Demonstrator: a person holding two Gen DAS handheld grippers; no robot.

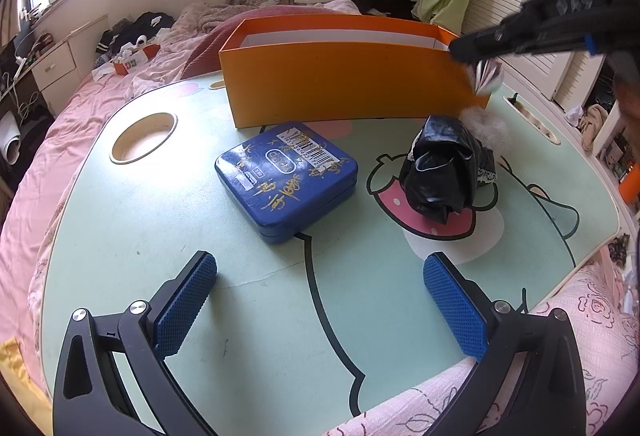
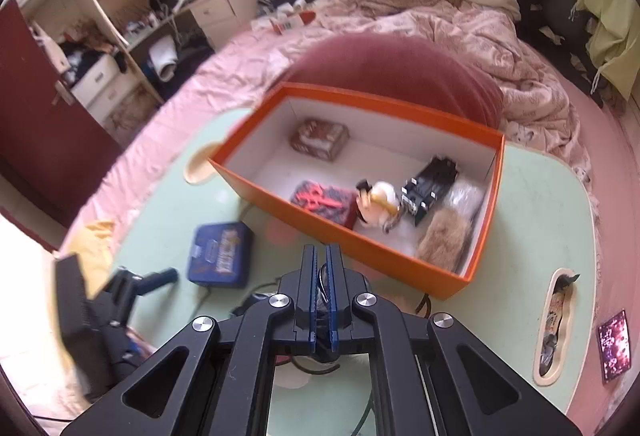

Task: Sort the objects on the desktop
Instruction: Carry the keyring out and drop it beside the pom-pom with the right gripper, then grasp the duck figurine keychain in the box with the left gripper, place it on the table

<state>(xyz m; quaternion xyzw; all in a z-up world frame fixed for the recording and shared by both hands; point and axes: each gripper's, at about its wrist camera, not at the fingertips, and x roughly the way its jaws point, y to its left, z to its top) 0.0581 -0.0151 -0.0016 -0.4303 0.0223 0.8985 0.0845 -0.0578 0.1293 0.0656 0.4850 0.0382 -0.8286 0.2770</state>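
Observation:
An orange box (image 1: 352, 88) stands at the back of the pale green lap table (image 1: 240, 316). In front of it lie a blue tin (image 1: 286, 176) and a crumpled black plastic bag (image 1: 444, 168). My left gripper (image 1: 320, 264) hovers open over the table's near side, with nothing between its pads. By the box's right corner my right gripper (image 1: 480, 52) is shut on a small silvery packet (image 1: 486, 76). In the right wrist view my right gripper (image 2: 320, 256) has its pads closed on a thin dark sliver. Beyond it is the orange box (image 2: 360, 240), with the blue tin (image 2: 220, 260) on its left.
Inside the box lie a brown tin (image 2: 320, 138), a red patterned case (image 2: 324, 200), a small toy figure (image 2: 378, 202), a black packet (image 2: 430, 184) and a fur piece (image 2: 444, 240). The table has a round cup recess (image 1: 144, 138) and a side slot (image 2: 556, 324). Pink bedding surrounds it.

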